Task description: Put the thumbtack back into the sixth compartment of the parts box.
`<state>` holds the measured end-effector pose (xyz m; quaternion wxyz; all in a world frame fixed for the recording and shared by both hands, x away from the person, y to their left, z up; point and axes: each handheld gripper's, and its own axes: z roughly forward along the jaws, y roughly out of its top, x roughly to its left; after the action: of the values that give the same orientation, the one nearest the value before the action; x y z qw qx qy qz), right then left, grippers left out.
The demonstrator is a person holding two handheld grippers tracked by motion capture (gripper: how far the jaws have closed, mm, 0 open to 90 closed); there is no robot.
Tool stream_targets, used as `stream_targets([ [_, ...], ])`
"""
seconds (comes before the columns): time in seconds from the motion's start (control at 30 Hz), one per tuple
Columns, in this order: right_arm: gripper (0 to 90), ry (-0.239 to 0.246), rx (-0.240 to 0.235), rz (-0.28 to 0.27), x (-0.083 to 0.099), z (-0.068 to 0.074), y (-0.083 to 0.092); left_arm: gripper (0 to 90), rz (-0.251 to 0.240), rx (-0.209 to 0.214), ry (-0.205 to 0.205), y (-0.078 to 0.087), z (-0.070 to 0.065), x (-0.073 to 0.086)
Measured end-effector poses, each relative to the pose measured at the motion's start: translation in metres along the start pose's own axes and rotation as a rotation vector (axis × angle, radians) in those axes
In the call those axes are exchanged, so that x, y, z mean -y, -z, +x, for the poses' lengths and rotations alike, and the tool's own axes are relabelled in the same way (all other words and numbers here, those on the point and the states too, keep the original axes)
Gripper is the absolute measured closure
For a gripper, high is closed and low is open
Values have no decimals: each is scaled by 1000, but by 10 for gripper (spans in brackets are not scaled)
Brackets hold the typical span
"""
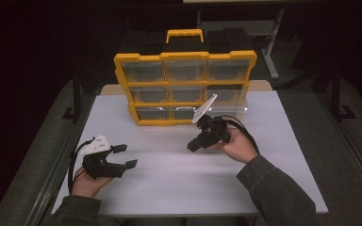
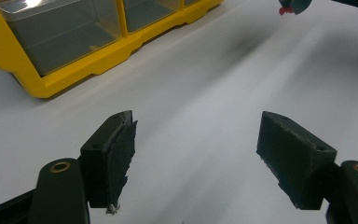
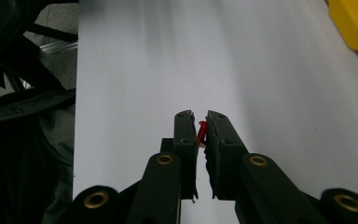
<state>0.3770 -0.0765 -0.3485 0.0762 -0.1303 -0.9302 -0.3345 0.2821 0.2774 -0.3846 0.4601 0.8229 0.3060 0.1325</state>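
A yellow organiser [image 1: 185, 87] with clear drawers stands upright at the back of the white table [image 1: 179, 183]; its lower corner [image 2: 70, 51] shows in the left gripper view. My right gripper [image 3: 201, 122] is shut on a small red pin [image 3: 201, 131], held just above the table near the middle [image 1: 194, 145]. That red pin [image 2: 285, 10] shows far off in the left gripper view. My left gripper [image 1: 125, 156] rests low at the front left, open, with bare table between its fingers [image 2: 116, 149].
A table edge and dark floor lie at the left of the right gripper view, beside a dark sleeve [image 3: 23, 116]. Grey carpet flanks the table on both sides. A metal table frame [image 1: 273, 42] stands behind the organiser.
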Motion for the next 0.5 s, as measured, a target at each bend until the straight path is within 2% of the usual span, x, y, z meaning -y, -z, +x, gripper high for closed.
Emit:
stream_targets([
  [0.07, 815, 5, -2, -5, -4, -1, 7, 272, 2, 0, 7, 0, 0, 1],
  [0.1, 815, -4, -4, -3, -5, -1, 9, 272, 2, 0, -1, 0, 1, 1],
  [0.23, 815, 11, 2, -22, -10, -2, 18, 272, 1, -2, -7, 0, 1, 0],
  [0.5, 815, 15, 5, -26, -18, -1, 30, 272, 1, -4, -14, 1, 1, 0],
])
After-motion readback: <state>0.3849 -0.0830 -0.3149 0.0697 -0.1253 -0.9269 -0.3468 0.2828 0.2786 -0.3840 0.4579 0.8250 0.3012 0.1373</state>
